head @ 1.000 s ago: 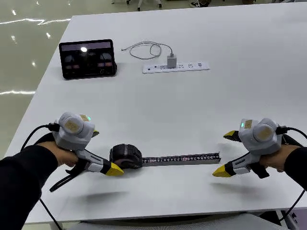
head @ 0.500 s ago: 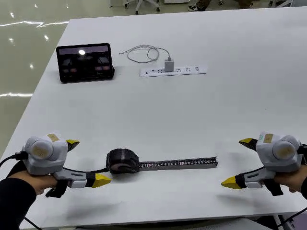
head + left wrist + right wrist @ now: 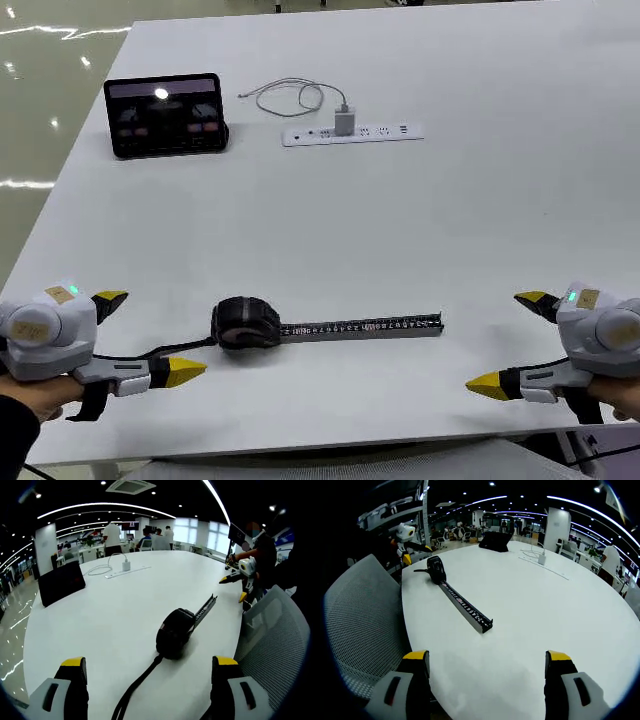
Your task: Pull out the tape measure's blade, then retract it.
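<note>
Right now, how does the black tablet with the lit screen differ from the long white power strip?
The black tablet stands propped up, while the white power strip lies flat. The tablet is dark and broad; the strip pale and narrow. The strip carries a white charger with a looped cable; the tablet shows none. Both rest far back on the white table.

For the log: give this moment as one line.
left tool open | right tool open | tape measure on table | blade out
</note>
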